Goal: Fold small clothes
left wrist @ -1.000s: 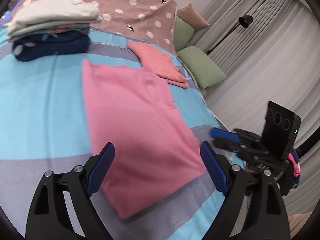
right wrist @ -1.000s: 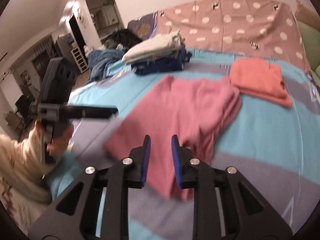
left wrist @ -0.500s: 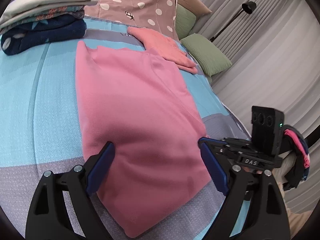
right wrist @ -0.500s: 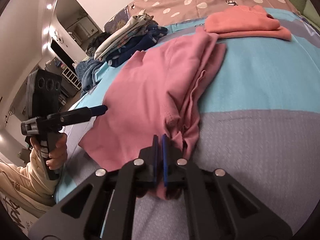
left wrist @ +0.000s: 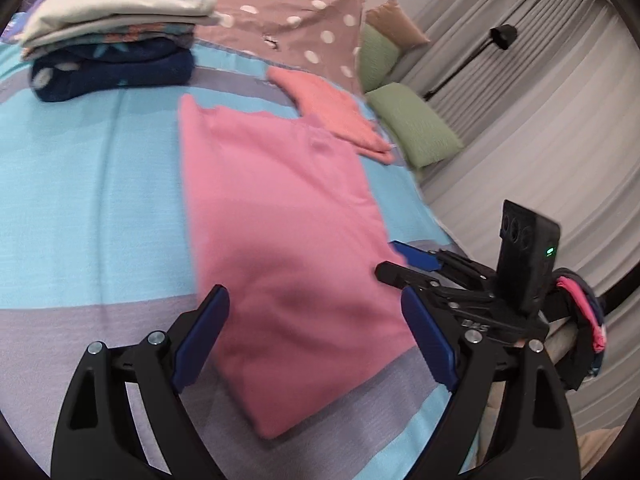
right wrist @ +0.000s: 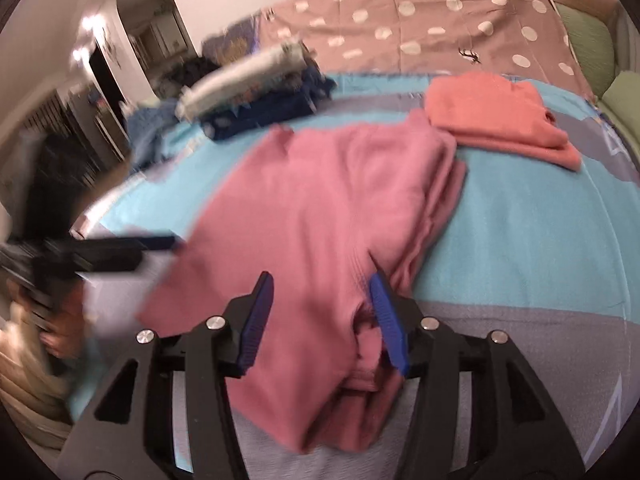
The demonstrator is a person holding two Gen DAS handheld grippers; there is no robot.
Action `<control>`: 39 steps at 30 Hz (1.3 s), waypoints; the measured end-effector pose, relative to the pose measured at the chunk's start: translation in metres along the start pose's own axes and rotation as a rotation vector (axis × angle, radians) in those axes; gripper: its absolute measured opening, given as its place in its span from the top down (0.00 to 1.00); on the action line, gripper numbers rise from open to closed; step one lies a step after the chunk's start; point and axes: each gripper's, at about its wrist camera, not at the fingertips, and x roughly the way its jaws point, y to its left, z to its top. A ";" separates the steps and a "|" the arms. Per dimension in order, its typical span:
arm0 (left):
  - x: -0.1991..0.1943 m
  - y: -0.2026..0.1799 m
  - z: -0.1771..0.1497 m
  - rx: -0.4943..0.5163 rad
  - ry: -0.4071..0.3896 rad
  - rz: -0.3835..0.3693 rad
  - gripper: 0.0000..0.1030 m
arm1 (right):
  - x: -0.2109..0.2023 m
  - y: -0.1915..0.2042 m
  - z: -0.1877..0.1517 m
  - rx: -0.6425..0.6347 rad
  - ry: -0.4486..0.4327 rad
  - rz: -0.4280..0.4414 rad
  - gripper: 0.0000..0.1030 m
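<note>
Both tongs are spread apart: the left tongs (left wrist: 316, 340) hang over the folded pink garment (left wrist: 280, 220), the right tongs (right wrist: 322, 324) straddle its bunched edge on the bed (right wrist: 540, 220).

Both grippers are matte black plastic frames with triangular cutouts and shiny silver screws at the pivots. The left gripper (left wrist: 314, 344) and right gripper (right wrist: 322, 320) both have ribbed blue pads lining the jaws. The right one carries a black box with round lenses and a green LED, plus white lettering on its body.
</note>
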 end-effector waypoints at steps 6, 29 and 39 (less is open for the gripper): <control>0.004 0.047 -0.009 -0.252 0.135 -0.123 0.14 | 0.014 -0.013 -0.010 0.027 0.037 -0.003 0.37; 0.056 0.045 0.008 -0.429 0.343 -0.284 0.14 | 0.008 -0.016 -0.012 0.049 0.023 0.035 0.34; 0.064 0.034 0.011 -0.374 0.308 -0.265 0.36 | 0.008 -0.018 -0.011 0.069 0.032 0.055 0.32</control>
